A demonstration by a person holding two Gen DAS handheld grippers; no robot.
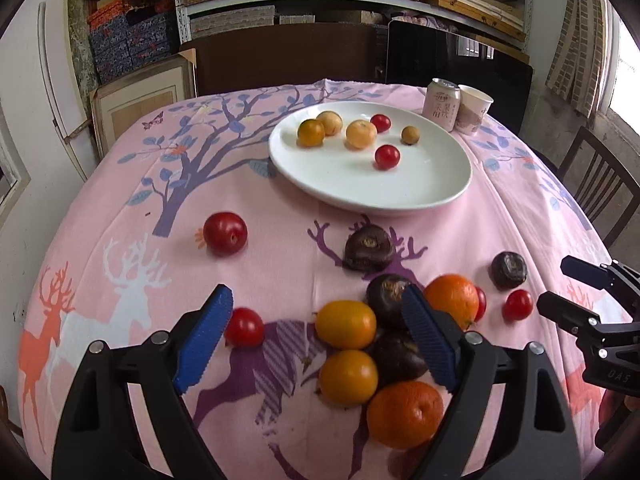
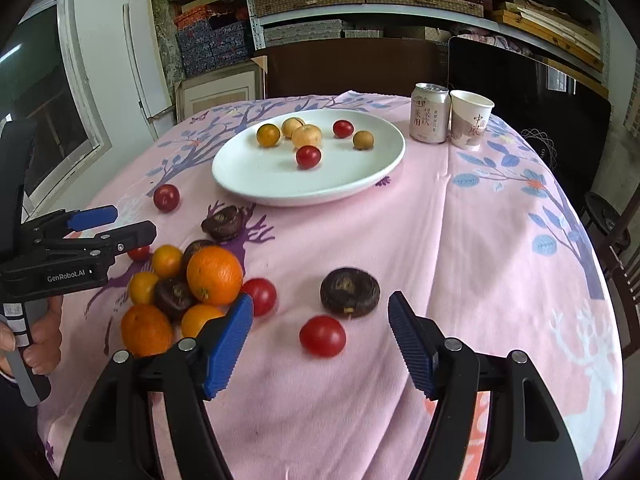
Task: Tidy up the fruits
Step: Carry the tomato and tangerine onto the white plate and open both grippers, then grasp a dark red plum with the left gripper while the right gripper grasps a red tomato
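A white plate [image 1: 400, 192] at the far side of the pink tablecloth holds several small yellow and red fruits. Closer in lies a pile of oranges [image 1: 404, 414], yellow fruits [image 1: 346, 324] and dark water chestnuts [image 1: 368, 248]. My left gripper [image 1: 318, 296] stands open above this pile, nothing between its blue pads, with a cherry tomato [image 1: 244, 327] by its left finger. My right gripper [image 2: 320, 300] is open too, over a cherry tomato [image 2: 322, 336] and a water chestnut [image 2: 350, 292], touching neither. A red plum [image 1: 225, 233] lies alone at the left.
A drink can [image 1: 442, 103] and a paper cup [image 1: 474, 114] stand behind the plate at the far right. A person's hand [image 2: 44, 344] holds the left gripper [image 2: 132, 222]. A wooden chair [image 1: 600, 192] is at the right, and shelves of boxes fill the back wall.
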